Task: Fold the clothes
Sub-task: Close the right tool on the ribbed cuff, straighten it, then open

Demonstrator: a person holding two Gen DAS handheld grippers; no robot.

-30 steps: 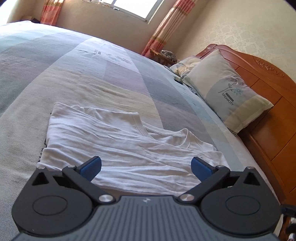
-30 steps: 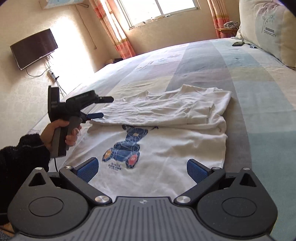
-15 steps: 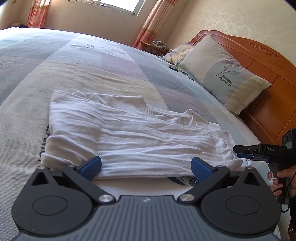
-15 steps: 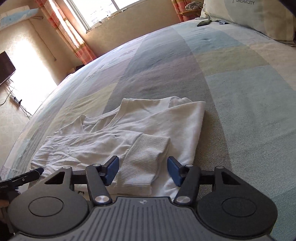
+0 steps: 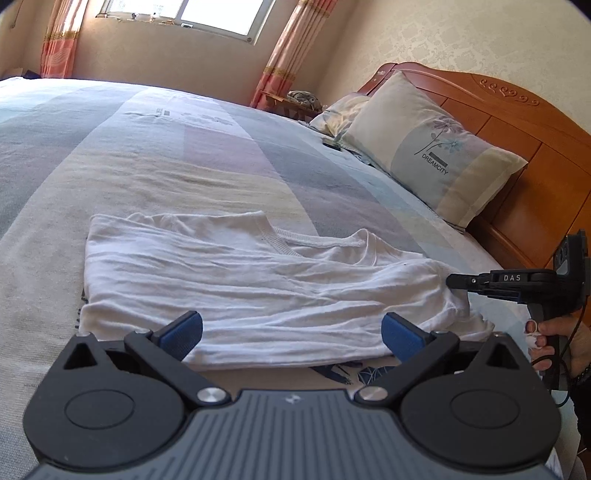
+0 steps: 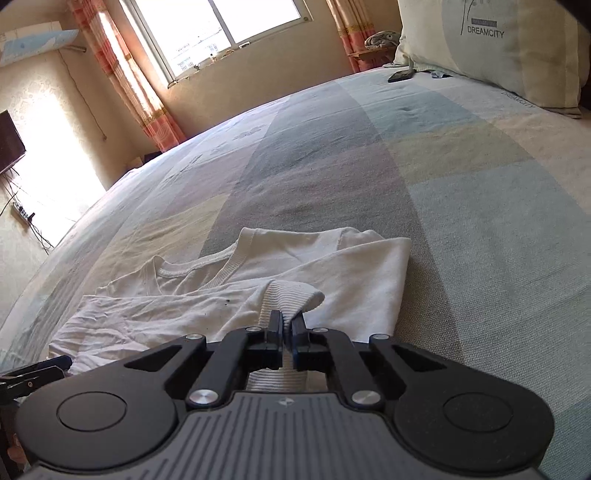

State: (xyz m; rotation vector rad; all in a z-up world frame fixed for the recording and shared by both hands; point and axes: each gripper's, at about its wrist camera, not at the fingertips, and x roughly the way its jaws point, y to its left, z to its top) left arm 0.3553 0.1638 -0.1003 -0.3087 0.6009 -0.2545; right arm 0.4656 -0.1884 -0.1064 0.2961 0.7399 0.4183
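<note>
Both grippers are black with blue-padded jaws, silver screws behind the jaws, and ribbed grey housing point(image 5: 291, 435); "DAS" marks one.

White T-shirt point(image 5: 258, 288) lay partly folded on bed point(image 5: 184, 166), wrinkled, ribbed neckline facing pillow point(image 5: 432, 158); blue print peeked beneath folded layer; ribbed sleeve cuff point(image 6: 288, 295) raised, bunched at pillow-side edge.

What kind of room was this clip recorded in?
A home bedroom, most likely. A large bed with a patchwork bedspread fills the view, a pillow leans on a carved wooden headboard, and a curtained window lets in daylight. A white shirt lies on the bed.
</note>
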